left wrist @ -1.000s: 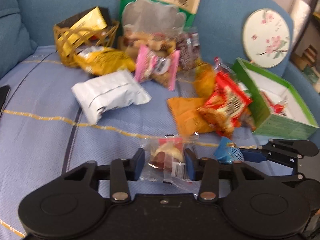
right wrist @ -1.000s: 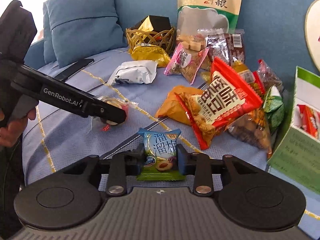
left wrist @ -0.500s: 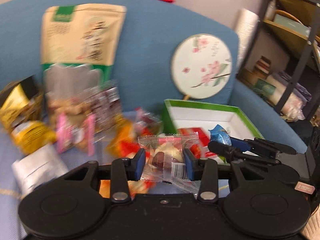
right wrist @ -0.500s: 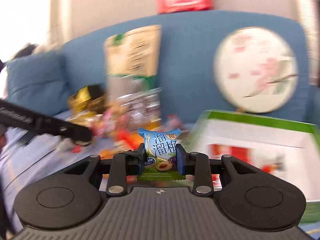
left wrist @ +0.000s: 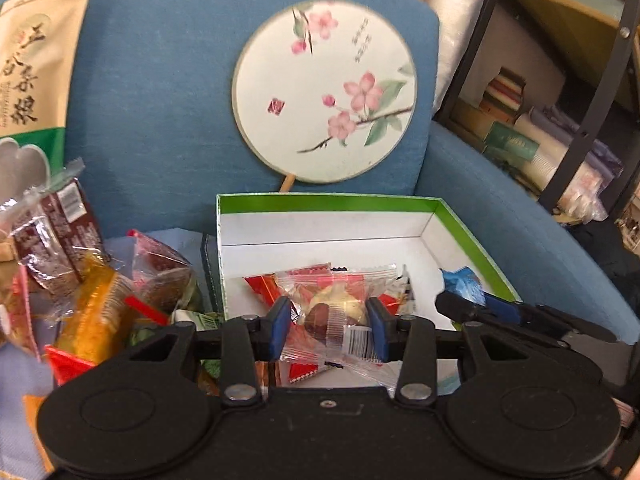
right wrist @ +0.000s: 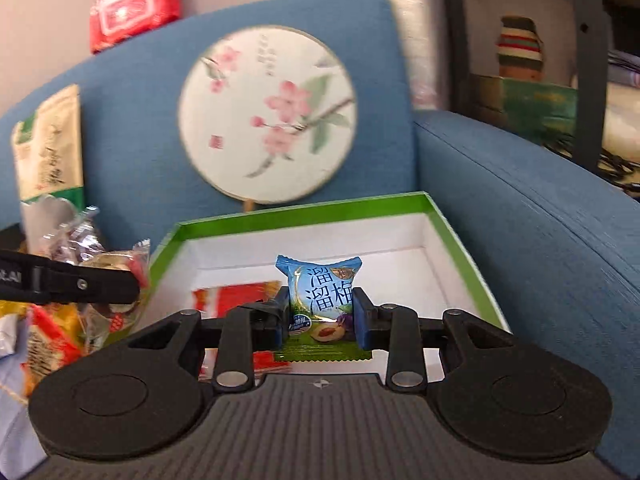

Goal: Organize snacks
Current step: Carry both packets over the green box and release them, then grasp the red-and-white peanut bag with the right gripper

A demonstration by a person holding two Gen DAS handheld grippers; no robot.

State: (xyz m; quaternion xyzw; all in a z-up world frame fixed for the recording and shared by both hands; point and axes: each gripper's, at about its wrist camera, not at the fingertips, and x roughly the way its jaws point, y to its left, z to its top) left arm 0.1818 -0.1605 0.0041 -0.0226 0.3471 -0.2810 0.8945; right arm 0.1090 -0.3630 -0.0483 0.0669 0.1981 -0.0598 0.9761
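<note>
Left wrist view: the left gripper point(left wrist: 328, 330) clamps a crinkly clear-wrapped sweet point(left wrist: 340, 312) between its blue pads, jaws just eased wider, above the green-rimmed white box point(left wrist: 320, 204). The right gripper point(right wrist: 322, 314) pinches a glossy blue plum packet point(right wrist: 320, 292) upright over the same box, above flat red packets point(right wrist: 236, 298).

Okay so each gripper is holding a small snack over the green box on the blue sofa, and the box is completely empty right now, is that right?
Not quite. The green box is not empty: the left wrist view shows red-wrapped snacks already lying in it. The rest holds: the left gripper grips a clear-wrapped snack and the right gripper a blue plum packet.
</note>
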